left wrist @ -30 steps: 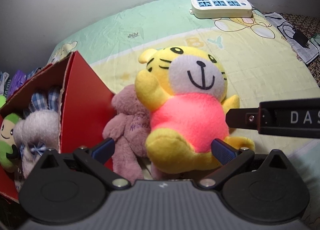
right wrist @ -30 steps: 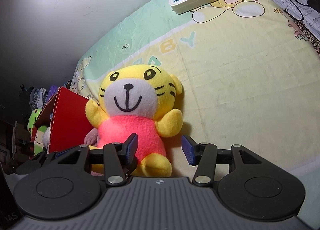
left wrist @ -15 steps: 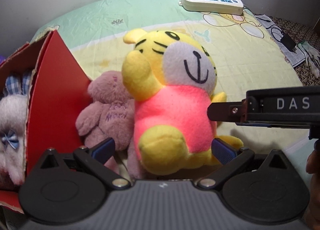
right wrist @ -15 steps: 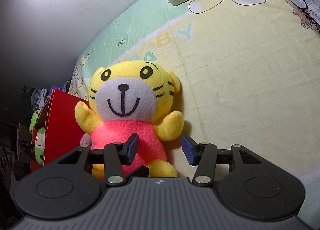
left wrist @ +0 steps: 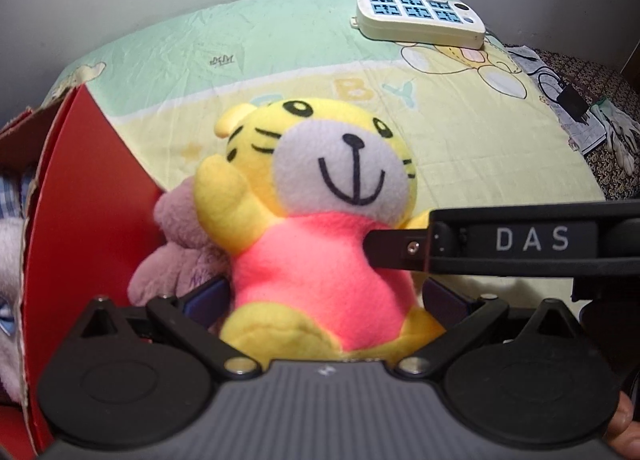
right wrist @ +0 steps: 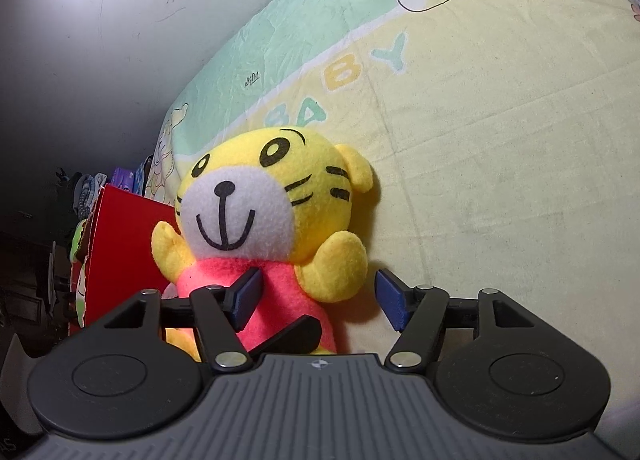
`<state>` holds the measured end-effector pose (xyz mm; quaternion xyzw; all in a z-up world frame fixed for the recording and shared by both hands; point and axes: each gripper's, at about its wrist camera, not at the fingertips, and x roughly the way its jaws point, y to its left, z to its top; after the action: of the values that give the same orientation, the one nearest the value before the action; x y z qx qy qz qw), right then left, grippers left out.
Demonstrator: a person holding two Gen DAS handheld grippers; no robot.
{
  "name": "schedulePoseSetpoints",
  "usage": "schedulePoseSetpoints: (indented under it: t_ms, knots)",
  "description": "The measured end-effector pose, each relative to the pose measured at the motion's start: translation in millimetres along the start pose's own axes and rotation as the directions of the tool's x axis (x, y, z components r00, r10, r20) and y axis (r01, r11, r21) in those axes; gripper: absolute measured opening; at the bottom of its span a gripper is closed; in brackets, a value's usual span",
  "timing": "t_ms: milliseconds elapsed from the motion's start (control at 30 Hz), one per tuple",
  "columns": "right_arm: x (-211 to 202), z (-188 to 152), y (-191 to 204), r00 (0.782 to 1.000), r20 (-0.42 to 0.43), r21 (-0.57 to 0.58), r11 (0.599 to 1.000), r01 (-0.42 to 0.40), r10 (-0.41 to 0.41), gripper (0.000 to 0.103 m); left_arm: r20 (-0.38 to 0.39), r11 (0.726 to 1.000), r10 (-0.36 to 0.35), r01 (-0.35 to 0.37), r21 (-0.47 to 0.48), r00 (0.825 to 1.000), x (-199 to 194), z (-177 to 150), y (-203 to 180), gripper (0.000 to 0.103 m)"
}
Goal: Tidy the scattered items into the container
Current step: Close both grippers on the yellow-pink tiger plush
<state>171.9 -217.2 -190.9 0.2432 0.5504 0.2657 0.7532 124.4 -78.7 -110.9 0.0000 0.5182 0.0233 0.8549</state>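
A yellow tiger plush (left wrist: 320,260) in a pink shirt sits on the baby-print sheet, leaning against a mauve bear plush (left wrist: 176,256) beside the red cardboard box (left wrist: 80,220). My left gripper (left wrist: 326,296) stands open, its blue pads on either side of the tiger's lower body. The right gripper comes in from the right, and one black finger (left wrist: 392,250) touches the pink belly. In the right wrist view the right gripper (right wrist: 319,300) has its jaws opening. The tiger plush (right wrist: 260,212) has an arm and flank between the pads, and they do not squeeze it.
The red box (right wrist: 120,244) holds a grey rabbit plush (left wrist: 8,260) and other toys. A white power strip (left wrist: 420,22) lies at the far edge of the sheet (left wrist: 480,140). Gloves (left wrist: 616,132), a cable and papers lie at the right. A wall runs behind.
The right gripper's jaws have spread wider and it has sunk closer to the tiger. The left view has swung, so the tiger sits centred and less of the box shows.
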Motion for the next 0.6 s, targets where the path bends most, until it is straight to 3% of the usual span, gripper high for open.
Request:
schedulePoseSetpoints:
  t_ms: [100, 267, 600]
  knots:
    - [1, 1, -1, 1.000, 0.001, 0.006, 1.000, -0.023, 0.023, 0.065, -0.003, 1.000, 0.002, -0.002, 0.001, 1.000, 6, 5, -1, 0.101]
    - [1, 0, -2, 0.998, -0.004, 0.010, 0.998, -0.069, 0.069, 0.049, -0.006, 1.000, -0.011, 0.011, -0.013, 1.000, 10, 9, 1, 0.100]
    - [-12, -6, 8, 0.999, 0.011, -0.038, 0.998, -0.052, 0.052, 0.038, 0.008, 0.999, -0.038, 0.039, -0.022, 0.999, 2, 5, 2, 0.094]
